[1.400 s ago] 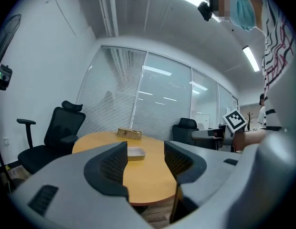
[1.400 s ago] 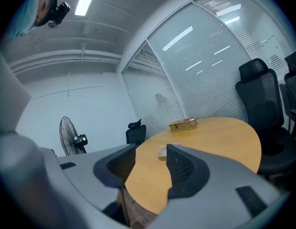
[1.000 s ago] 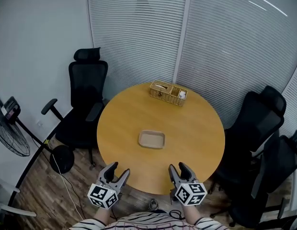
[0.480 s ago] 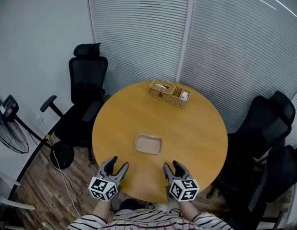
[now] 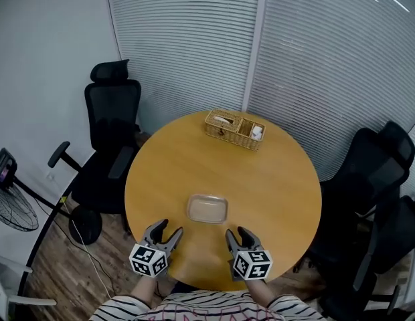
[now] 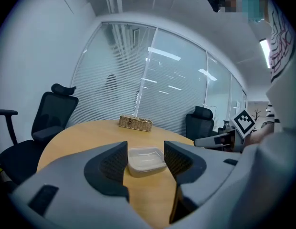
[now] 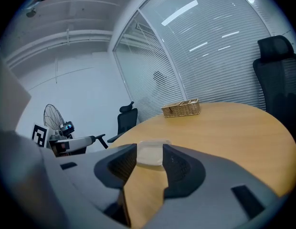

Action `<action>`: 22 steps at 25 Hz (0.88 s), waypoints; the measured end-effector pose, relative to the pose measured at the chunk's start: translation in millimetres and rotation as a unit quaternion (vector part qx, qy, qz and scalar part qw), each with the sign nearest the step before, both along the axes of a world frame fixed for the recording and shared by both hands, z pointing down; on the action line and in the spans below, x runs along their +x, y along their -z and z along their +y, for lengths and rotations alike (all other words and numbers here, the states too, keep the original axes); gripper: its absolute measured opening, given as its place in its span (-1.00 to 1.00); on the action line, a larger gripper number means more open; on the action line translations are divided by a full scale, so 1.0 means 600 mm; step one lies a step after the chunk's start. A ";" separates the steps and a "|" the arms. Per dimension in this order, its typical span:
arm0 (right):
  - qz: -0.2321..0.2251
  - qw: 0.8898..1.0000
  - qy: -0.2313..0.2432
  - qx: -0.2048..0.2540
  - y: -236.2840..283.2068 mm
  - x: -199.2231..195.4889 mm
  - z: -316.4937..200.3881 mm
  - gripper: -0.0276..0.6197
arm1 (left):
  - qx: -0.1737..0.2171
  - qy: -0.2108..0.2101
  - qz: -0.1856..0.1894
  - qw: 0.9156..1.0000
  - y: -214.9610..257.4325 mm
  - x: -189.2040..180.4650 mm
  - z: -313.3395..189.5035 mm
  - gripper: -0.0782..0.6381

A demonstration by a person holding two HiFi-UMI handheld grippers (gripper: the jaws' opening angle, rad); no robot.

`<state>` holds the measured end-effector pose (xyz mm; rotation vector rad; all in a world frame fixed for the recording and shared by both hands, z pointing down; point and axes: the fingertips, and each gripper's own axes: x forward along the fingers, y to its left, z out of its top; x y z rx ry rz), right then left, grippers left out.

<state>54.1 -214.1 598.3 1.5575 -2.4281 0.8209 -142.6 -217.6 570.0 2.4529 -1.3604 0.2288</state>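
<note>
tabletop [image 5: 274, 179]; left hand-held gripper [image 5: 169, 229] agape, empty

You've stepped in toward the tabletop [image 5: 274, 179]. A second ago your left gripper [image 5: 166, 229] and right gripper [image 5: 237, 233] hung at its near edge, partly over the floor; now both sit over the wood, near the clear container [image 5: 207, 209]. In the left gripper view the container has grown from a small, distant shape to one that fills the gap between the open jaws, and the right gripper view shows the same. In the head view the fan [image 5: 10, 202] has slid toward the left edge.
</note>
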 end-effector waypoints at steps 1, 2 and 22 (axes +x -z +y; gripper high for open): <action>0.001 1.000 -0.003 -0.003 -0.005 -0.006 -0.007 -0.36 | -0.005 -0.008 -0.001 1.000 -0.006 0.001 -0.011 -0.17; 0.003 1.000 -0.005 -0.005 -0.010 -0.011 -0.014 -0.36 | -0.010 -0.015 0.000 1.000 -0.012 0.002 -0.023 -0.17; 0.019 0.994 -0.090 -0.052 -0.116 -0.029 -0.124 -0.44 | -0.094 -0.119 0.005 0.988 -0.130 0.030 -0.206 -0.17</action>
